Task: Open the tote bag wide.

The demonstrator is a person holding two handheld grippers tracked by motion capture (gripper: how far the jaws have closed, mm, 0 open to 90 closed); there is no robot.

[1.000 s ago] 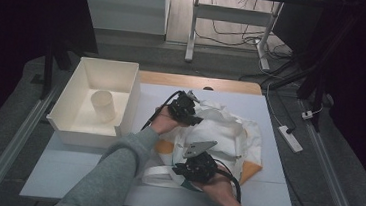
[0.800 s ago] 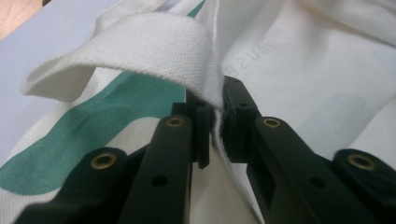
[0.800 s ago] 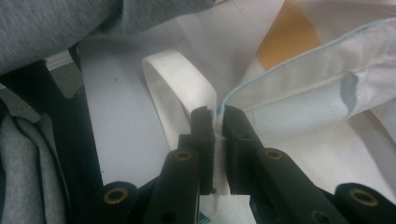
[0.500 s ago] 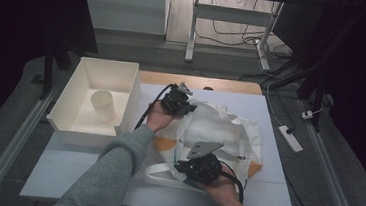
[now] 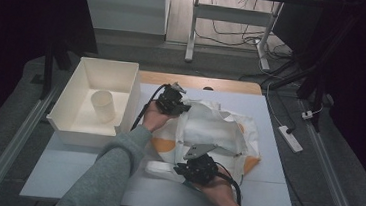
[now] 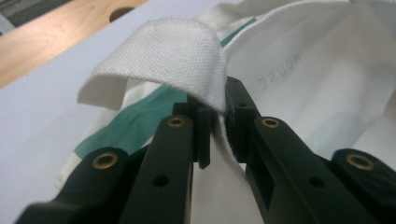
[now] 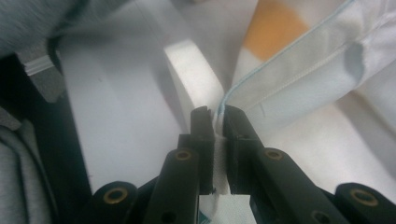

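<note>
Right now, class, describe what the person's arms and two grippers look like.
Both grippers are black. The left gripper and the right gripper each have two flat jaws with brass-coloured rivets. A grey three-cornered plate tops the right one. Black cables trail back. The sleeves are grey.

Looks like a lab or test room rather than a home. Plain white table (image 5: pixel 263 200) fenced by metal rails (image 5: pixel 12 138), dark curtains all around, grey carpet floor. Loose cables (image 5: pixel 237 35) snaking under a metal-legged desk (image 5: pixel 192 28) at the back, plus a white power strip (image 5: pixel 291 138) lying on the floor. Very much a recording setup.
</note>
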